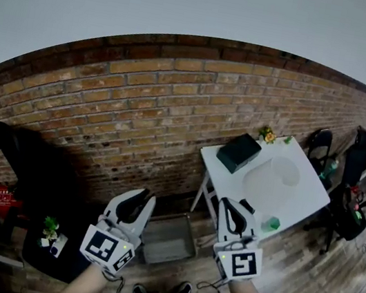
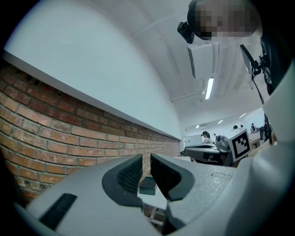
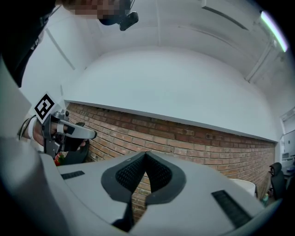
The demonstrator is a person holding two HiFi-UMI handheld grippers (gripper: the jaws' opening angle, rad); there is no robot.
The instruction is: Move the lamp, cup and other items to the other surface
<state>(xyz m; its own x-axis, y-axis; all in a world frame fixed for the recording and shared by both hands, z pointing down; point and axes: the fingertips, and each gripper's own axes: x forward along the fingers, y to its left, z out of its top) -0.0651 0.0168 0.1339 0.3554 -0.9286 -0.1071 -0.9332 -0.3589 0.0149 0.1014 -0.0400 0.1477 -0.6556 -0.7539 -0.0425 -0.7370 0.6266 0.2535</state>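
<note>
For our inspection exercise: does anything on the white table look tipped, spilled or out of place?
Nothing stands out. The dark box, the flowers and the small green object sit on the white table, with no spill visible.

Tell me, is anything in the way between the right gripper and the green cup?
Nothing big. The right gripper, jaws shut and empty, is held in the air by the white table. The green cup stands near that table's near edge, with only a small dark thing lying on the tabletop close by.
</note>
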